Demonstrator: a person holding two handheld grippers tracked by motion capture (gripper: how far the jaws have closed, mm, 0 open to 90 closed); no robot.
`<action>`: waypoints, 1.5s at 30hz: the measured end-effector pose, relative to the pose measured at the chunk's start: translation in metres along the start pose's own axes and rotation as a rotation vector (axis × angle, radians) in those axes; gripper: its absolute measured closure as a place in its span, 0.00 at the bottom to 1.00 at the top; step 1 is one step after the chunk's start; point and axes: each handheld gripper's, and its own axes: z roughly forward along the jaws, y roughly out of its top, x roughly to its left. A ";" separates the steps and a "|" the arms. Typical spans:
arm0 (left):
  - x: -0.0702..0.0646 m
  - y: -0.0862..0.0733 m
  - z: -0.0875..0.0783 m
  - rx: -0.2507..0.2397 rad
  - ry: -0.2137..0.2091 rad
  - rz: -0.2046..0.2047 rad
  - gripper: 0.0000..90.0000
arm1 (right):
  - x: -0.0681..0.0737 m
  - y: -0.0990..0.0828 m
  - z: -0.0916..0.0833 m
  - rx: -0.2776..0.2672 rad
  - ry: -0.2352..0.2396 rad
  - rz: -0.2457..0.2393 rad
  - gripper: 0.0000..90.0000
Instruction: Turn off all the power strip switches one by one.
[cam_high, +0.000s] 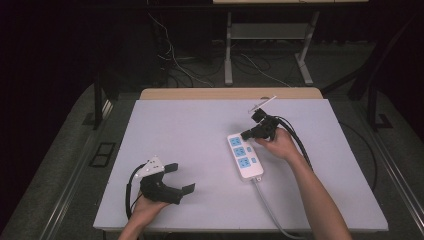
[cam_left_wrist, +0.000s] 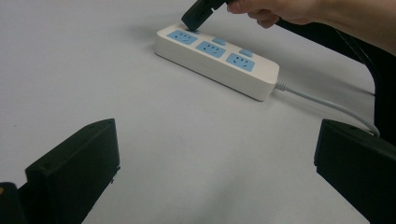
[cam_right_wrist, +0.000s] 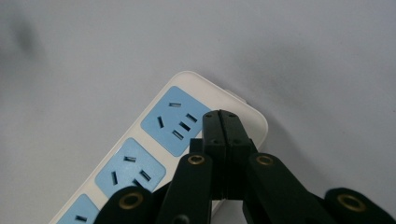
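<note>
Bench (cam_high: 190, 150) carries a white power strip (cam_high: 245, 156) right of centre, its cable (cam_high: 272, 210) trailing to the near edge. Rigid, light and smooth-shelled, it would likely slide under a push; best clamped across its narrow sides. Right gripper (cam_high: 248, 134), jaws closed on nothing, presses at its far end. Left gripper (cam_high: 179, 177) rests well apart, jaws wide.

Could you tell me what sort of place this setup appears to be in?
Probably a lab or recording studio rather than a home: a plain white table holds just a power strip, the surroundings are dark, loose cables trail across the floor, and a desk frame stands behind.
</note>
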 end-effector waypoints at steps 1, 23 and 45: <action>0.000 0.000 0.000 0.000 0.001 0.000 0.00 | 0.000 0.000 0.000 -0.001 0.000 -0.001 1.00; 0.001 0.000 -0.002 -0.005 0.008 0.002 0.00 | 0.002 -0.006 0.001 -0.035 -0.014 -0.009 1.00; 0.003 0.000 -0.001 -0.002 0.005 0.003 0.00 | 0.010 -0.003 -0.032 -0.074 -0.025 -0.018 1.00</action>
